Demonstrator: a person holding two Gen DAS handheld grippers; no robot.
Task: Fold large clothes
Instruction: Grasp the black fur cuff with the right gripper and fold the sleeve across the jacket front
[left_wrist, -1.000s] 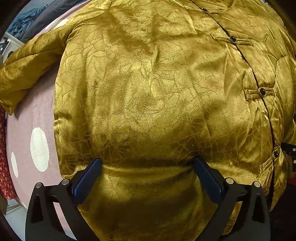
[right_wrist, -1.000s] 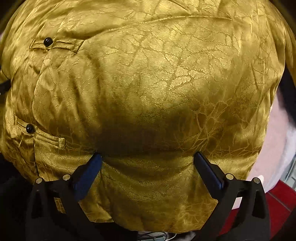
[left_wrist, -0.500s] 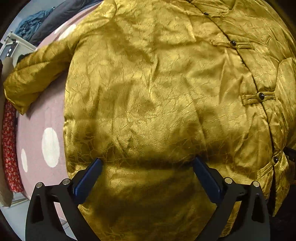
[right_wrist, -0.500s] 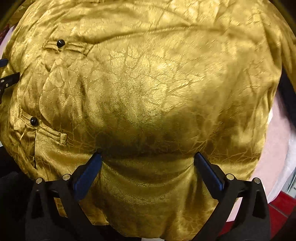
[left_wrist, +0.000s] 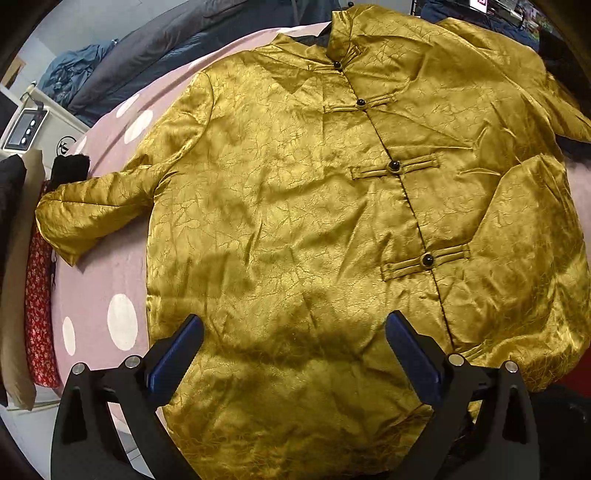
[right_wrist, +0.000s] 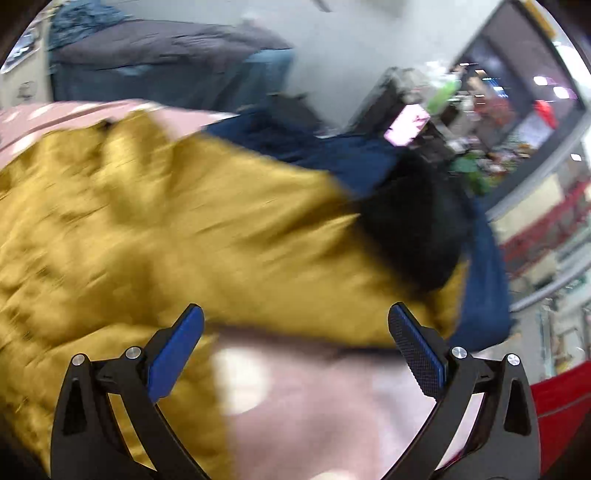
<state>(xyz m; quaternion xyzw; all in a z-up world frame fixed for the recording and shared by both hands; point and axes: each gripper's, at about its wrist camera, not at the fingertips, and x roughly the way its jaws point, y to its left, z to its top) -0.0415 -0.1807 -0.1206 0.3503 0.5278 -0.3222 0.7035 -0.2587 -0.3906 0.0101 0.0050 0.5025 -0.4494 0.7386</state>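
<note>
The gold brocade jacket (left_wrist: 295, 206) lies buttoned and spread flat on the pink polka-dot bed (left_wrist: 99, 295). Both the left gripper (left_wrist: 293, 347) and right gripper (right_wrist: 295, 338) hover with fingers apart, holding nothing. A navy garment (right_wrist: 332, 155) and grey duvet (left_wrist: 155, 48) crowd its far edge.

- Pink bed cover (left_wrist: 107, 288) with white dots, spread under everything.
- Grey duvet (left_wrist: 155, 62) heaped at the cover's far edge.
- Red floral cloth (left_wrist: 37, 302) along the cover's left side.
- Navy garment (right_wrist: 332, 155), blurred, at the cover's far right.
</note>
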